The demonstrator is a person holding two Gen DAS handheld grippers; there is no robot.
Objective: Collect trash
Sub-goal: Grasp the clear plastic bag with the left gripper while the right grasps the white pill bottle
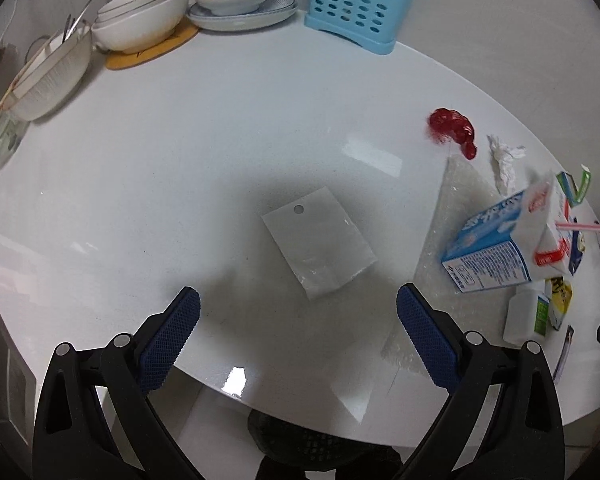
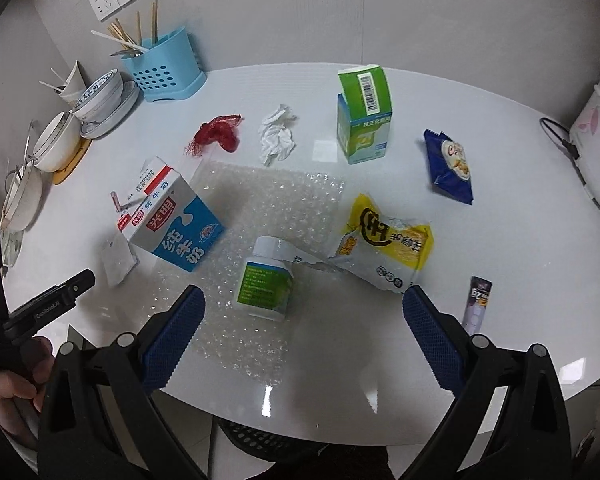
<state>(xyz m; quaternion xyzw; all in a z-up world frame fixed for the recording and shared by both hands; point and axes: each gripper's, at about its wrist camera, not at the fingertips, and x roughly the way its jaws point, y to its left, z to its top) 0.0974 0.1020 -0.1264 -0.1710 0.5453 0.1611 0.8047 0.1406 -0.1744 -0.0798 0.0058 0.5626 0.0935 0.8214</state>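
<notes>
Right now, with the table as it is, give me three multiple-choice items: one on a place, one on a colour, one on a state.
1. What does the white pill bottle lie on?
A. the bubble wrap
B. a plate
C. the yellow snack packet

2. What colour is the perforated utensil holder with the chopsticks?
A. red
B. light blue
C. green

3. How do the jaws of the right gripper stand?
A. shut on the bottle
B. shut on nothing
C. open and empty

Answers:
1. A, the bottle lies on its side on the bubbled sheet, with the yellow packet beside it.
2. B, its walls are pale blue in both views.
3. C, the two blue pads stand wide apart with only table and bubble wrap between them.
</notes>
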